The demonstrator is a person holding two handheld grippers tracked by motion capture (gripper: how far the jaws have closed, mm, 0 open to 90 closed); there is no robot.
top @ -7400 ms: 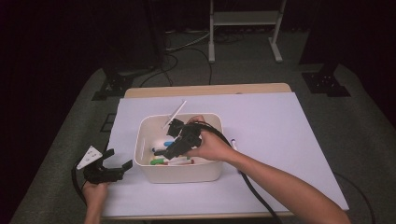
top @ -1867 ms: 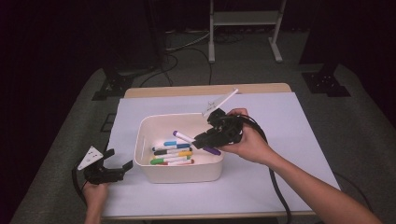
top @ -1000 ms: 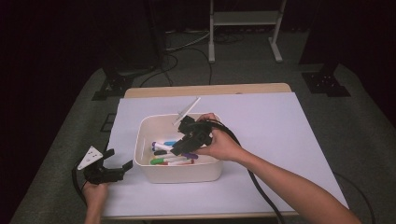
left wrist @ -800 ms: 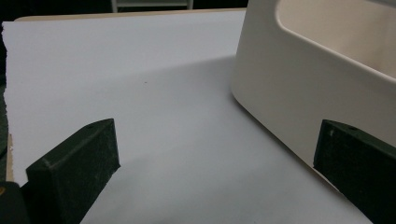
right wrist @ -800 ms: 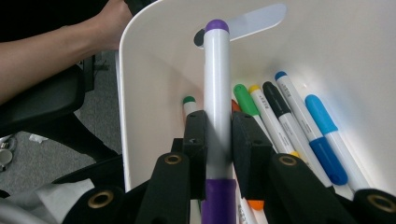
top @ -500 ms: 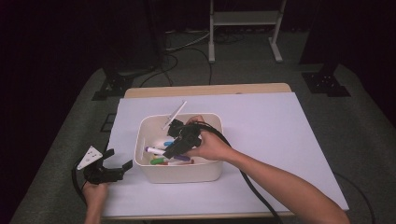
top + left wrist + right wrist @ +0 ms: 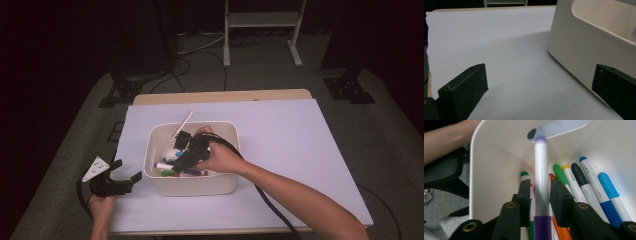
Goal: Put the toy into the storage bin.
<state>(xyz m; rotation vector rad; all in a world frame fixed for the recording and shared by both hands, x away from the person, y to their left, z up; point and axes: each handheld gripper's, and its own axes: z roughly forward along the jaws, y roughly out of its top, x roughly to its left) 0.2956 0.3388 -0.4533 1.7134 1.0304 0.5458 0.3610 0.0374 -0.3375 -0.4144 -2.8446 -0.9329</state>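
- While the right gripper [image 7: 537,195] dips into the cream plastic bin [image 7: 220,182], its jaws have just been opening, and the white marker with a purple cap [image 7: 541,180] lies between them, pads seemingly no longer pressing on it.
- That marker's long axis runs straight ahead along the jaws, far end toward the bin's wall, above the other coloured markers [image 7: 586,187] on the bin's floor.
- Left gripper [image 7: 114,184] rests wide and empty on the white table sheet [image 7: 499,50], just beside the bin's outer wall.
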